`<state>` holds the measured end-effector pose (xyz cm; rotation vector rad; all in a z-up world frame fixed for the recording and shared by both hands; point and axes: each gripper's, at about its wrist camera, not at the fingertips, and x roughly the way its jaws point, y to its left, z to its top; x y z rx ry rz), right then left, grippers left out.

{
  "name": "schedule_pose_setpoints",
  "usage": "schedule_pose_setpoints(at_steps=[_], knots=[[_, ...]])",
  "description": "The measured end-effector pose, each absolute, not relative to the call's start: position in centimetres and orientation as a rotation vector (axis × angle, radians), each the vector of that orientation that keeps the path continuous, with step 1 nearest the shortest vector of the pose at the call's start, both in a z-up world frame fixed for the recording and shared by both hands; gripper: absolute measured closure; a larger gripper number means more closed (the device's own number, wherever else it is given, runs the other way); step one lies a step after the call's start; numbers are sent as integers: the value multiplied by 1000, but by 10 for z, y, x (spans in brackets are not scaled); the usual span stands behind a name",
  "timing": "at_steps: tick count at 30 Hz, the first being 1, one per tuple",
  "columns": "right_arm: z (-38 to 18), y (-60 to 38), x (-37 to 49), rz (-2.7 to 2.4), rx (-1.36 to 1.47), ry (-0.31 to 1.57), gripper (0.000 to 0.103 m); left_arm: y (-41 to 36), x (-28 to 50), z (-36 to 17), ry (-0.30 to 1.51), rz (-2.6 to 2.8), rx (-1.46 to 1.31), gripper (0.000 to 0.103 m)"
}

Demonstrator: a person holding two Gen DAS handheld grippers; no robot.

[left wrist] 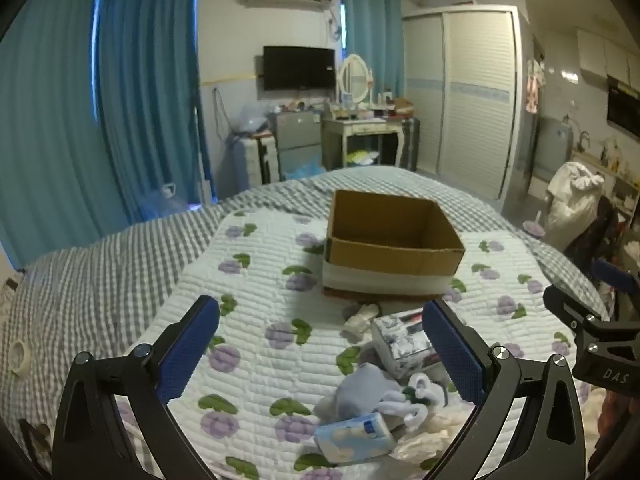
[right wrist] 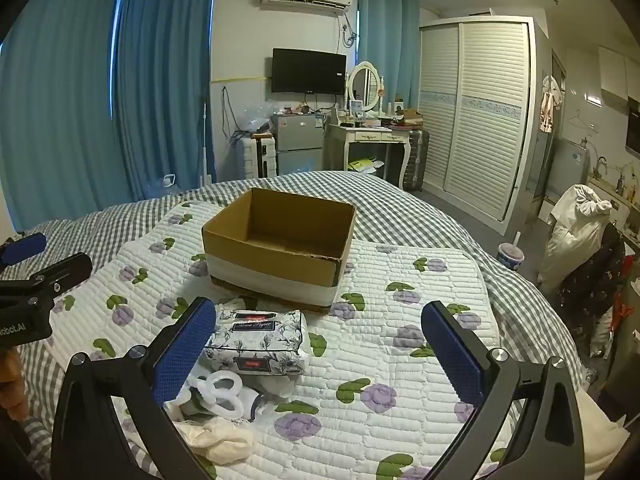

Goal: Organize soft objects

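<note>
An open, empty cardboard box stands on a floral quilt on the bed. In front of it lies a pile of soft things: a floral tissue pack, a blue tissue pack, white and grey socks, a rolled white item and a crumpled cream plastic bag. My left gripper is open and empty above the pile's left. My right gripper is open and empty, the pile by its left finger.
The bed has a grey checked cover. A tape roll lies at its left edge. Beyond the bed stand a dresser, a small fridge and a wardrobe. A drink cup stands at the right.
</note>
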<state>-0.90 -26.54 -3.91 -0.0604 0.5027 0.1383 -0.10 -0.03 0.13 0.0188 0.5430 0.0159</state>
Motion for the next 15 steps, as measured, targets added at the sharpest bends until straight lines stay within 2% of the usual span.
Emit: schedule_pose_setpoints(at_steps=[15], knots=[[-37, -267, -11, 142, -58, 498, 0, -3, -3, 2, 533, 16, 39, 0]])
